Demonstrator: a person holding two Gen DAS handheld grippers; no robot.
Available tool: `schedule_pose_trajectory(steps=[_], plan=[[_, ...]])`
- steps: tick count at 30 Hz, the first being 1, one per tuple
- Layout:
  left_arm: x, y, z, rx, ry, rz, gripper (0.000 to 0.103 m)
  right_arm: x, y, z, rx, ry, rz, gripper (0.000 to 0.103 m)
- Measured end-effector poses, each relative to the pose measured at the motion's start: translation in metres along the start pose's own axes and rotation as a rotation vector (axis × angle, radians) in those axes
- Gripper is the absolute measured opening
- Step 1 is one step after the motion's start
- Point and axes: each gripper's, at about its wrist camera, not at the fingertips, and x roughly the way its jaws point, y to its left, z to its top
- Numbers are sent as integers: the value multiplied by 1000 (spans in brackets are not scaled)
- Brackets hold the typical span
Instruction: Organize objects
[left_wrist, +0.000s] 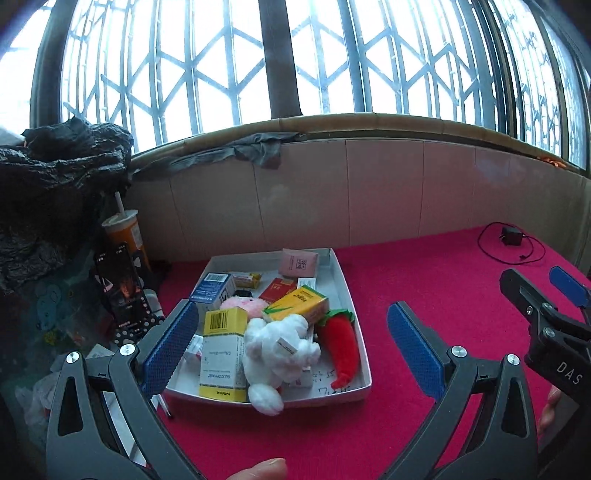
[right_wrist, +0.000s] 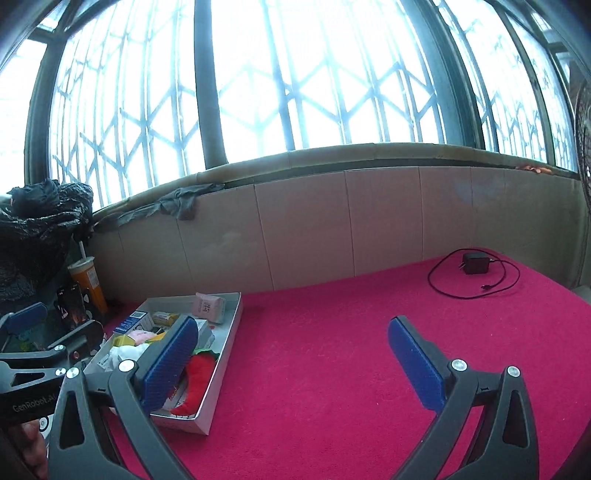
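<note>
Now both grippers gape empty — left gripper fingers straddling white tray, right gripper beside it

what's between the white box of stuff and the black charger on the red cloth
Nothing: in the right wrist view the stretch from the white box to the black charger is bare red cloth, apart from the charger's own cable looped beside it.

trays: 1 | plush toys: 3 | boxes: several
</note>
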Motion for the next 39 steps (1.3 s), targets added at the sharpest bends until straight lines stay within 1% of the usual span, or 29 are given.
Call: schedule_pose_trajectory(steps=[3,5,8,11,14,17,20,26,39], plan=[[-6,4,-2,-44,17,-48,103,-8,-3,-3,3,-5,-26,103],[-8,8,-1,-73,30,-60,103,-15,-4,-6,14,-9,-37,103],[-10,11,-2,-101,47,-27,103,-23,-2,-14,32,-3,-9,103],[-10,15,-4,-123,76,-1,103,-30,4,-19,6,2,16,103],[-11,19,-8,-135,94,25,103,-39,10,-19,-25,-16,27,103],[-15,21,-12,-146,99,45,103,-49,12,-18,-48,-49,18,103],[-18,22,-12,-148,98,54,103,-55,12,-16,-48,-65,19,103],[-23,21,-13,-146,92,58,103,-58,9,-16,-46,-67,25,103],[-16,23,-17,-160,120,63,103,-52,8,-21,-50,-32,29,103]])
